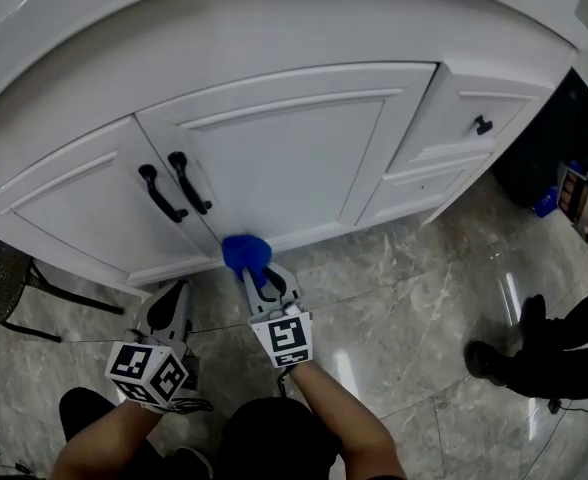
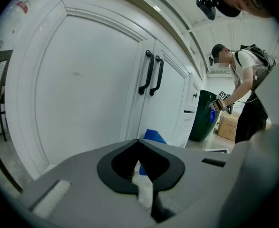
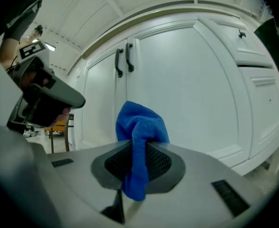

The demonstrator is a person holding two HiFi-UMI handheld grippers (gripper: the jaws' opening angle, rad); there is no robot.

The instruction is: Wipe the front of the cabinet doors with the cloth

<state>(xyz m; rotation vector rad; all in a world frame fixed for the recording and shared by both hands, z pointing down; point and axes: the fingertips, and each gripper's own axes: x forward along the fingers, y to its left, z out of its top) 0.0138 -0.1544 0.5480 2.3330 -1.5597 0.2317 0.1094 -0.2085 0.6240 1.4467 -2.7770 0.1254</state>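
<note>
- Low at the foot of the white panelled cabinet doors [image 1: 294,153], the right tool [image 1: 255,271] holds a bunched blue terry cloth [image 1: 245,253].
- Seen in the right gripper view, this tool's [image 3: 139,145] jaws are clamped on the cloth [image 3: 142,125]. One wad stands up past the tips and a tail hangs down behind them.
- From the head view, the cloth sits at the bottom rail of the right-hand door, just beside the seam between the two doors. Whether it presses on the paint cannot be told.
- Two black bar handles [image 1: 174,188] stand side by side above it, one on each door.
- To the left and lower, the left tool [image 1: 173,290] is held near the floor, apart from the cabinet. Its marker cube faces the head camera.
- Its own view shows the left tool [image 2: 139,140] with its jaws drawn together at the tips and nothing gripped; the blue cloth [image 2: 153,136] shows just beyond them.
- A white drawer front with a small black knob [image 1: 483,125] is to the right of the doors.
- Glossy grey marbled floor tiles [image 1: 394,288] run under everything.
- Another person [image 2: 246,94] bends forward further along the cabinets, near a dark green bin [image 2: 203,115].
</note>
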